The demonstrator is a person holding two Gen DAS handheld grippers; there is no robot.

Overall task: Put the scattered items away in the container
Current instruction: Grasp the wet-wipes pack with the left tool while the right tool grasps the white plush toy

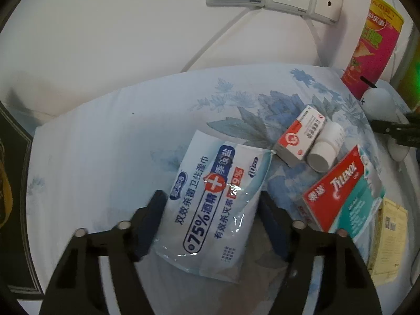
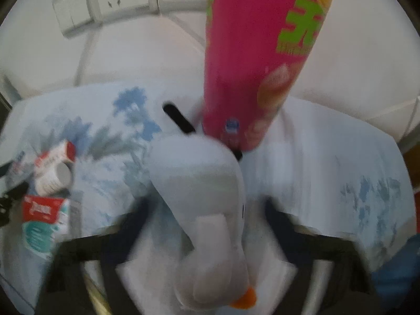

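Wipes (image 1: pixel 212 204) are a soft, slick, light pack, so I want to pinch it across its middle. It lies flat on the flowered cloth (image 1: pixel 105 144), right between my left gripper's (image 1: pixel 212 215) pads. They look half open and not quite pressing. My right gripper (image 2: pixel 204 223) sits around a squashy plush toy (image 2: pixel 207 210); blur hides any squeeze.

At lower centre, the left gripper (image 1: pixel 212 210) straddles a wet-wipes pack (image 1: pixel 218 199) lying on a floral pillow (image 1: pixel 105 144); its pads seem just short of touching. To the right lie a small red-white medicine box (image 1: pixel 299 137), a white bottle (image 1: pixel 326 148) and a Tylenol box (image 1: pixel 344 197). A pink crisps can (image 1: pixel 372 44) stands upper right.
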